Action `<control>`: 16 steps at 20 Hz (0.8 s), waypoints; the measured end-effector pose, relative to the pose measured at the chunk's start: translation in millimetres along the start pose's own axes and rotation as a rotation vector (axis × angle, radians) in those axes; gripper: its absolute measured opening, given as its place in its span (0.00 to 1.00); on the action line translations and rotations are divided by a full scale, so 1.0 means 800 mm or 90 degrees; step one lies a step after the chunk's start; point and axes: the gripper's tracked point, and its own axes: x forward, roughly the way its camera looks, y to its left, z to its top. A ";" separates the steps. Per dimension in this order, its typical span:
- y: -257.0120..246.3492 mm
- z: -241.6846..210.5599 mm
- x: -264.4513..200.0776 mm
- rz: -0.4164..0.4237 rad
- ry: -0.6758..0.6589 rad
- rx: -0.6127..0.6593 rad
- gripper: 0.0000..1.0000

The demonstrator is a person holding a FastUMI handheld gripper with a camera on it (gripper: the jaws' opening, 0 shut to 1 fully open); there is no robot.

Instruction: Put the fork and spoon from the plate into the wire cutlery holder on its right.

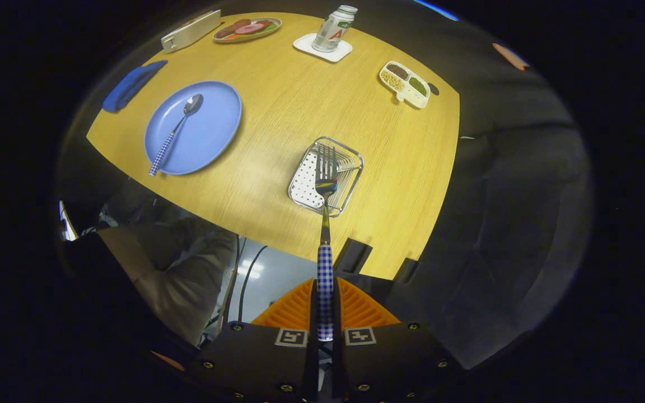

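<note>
My gripper (325, 302) is shut on the fork (326, 224), both fingers pressing its blue-checked handle. The fork points forward, its tines hanging over the wire cutlery holder (350, 168) on the wooden table, high above it. The holder is a rectangular wire basket with a white perforated base. To its left lies the blue plate (210, 129) with the spoon (177, 131) on it, bowl at the far end and checked handle reaching over the plate's near rim.
A blue cloth (129, 84) lies left of the plate. At the far side stand a white case (191, 31), a plate of food (247, 28), a can on a white coaster (333, 31) and a divided snack tray (405, 83). A person's legs (177, 268) show below the table edge.
</note>
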 end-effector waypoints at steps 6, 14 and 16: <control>-0.012 0.010 0.030 -0.006 0.068 -0.067 0.10; -0.003 0.029 0.072 0.041 0.123 -0.053 0.10; -0.005 0.034 0.077 0.041 0.126 -0.056 0.10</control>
